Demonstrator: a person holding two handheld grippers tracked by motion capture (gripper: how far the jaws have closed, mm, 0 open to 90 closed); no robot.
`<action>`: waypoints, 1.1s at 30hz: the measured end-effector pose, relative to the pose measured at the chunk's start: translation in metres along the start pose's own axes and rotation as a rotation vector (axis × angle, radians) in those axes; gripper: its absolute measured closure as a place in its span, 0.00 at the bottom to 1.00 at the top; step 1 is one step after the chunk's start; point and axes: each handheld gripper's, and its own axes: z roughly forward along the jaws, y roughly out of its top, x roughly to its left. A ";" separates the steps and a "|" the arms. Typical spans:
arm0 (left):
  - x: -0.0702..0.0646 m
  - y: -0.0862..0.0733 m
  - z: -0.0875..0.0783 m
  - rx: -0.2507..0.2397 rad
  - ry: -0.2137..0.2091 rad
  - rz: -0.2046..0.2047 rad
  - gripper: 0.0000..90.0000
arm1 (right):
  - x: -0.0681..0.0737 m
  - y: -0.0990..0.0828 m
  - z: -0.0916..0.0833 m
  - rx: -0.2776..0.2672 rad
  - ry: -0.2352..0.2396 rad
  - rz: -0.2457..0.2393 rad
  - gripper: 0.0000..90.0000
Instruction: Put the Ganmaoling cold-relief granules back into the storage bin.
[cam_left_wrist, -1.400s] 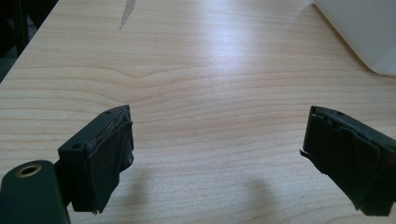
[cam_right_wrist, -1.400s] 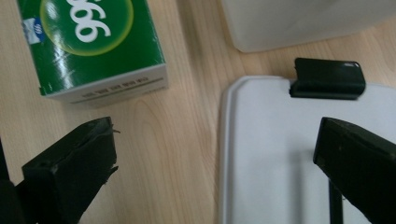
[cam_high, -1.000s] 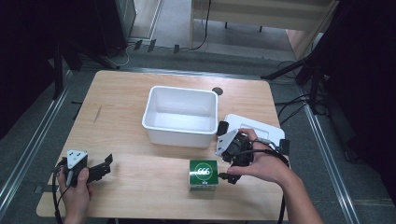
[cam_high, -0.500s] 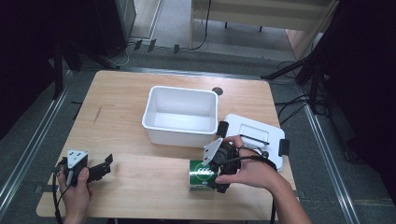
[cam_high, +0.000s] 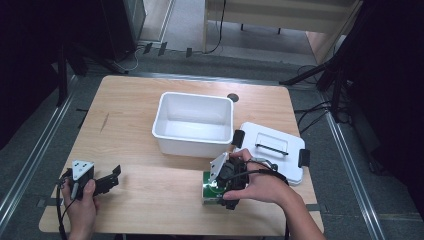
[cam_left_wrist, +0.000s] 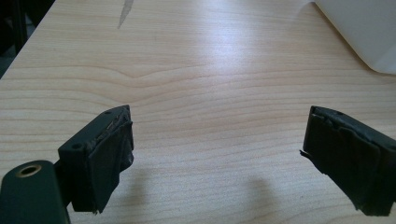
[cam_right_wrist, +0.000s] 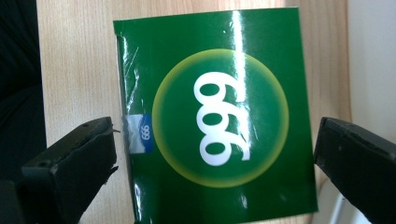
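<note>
**Open jaws frame green carton**

A glossy green cardboard box (cam_right_wrist: 212, 116) printed "999" lies flat on the wooden counter (cam_high: 150, 195), near its front edge. It looks light, stiff and slick, best pinched across its side edges. The right hand-held gripper (cam_right_wrist: 215, 154) hovers above, jaws apart astride it. The left hand-held gripper (cam_left_wrist: 229, 158) rests open, well apart.

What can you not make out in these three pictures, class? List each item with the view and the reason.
1. Green box, high view: the right gripper and hand cover most of it.
2. Small print on the blue label, right gripper view: too small beyond the digits.
3. White bin, left gripper view: cut off by the frame's edge.
4. Lid, high view: its near corner is hidden behind the hand.
</note>
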 end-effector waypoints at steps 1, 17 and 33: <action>0.000 0.000 0.000 0.001 0.000 0.000 0.10 | 0.000 0.000 0.001 0.006 0.001 0.001 0.00; 0.000 0.000 0.000 0.001 0.000 0.001 0.10 | -0.001 0.006 0.015 0.044 0.007 -0.047 0.14; 0.000 0.000 0.000 0.000 -0.001 -0.001 0.10 | -0.007 0.006 -0.007 0.018 0.012 -0.054 0.18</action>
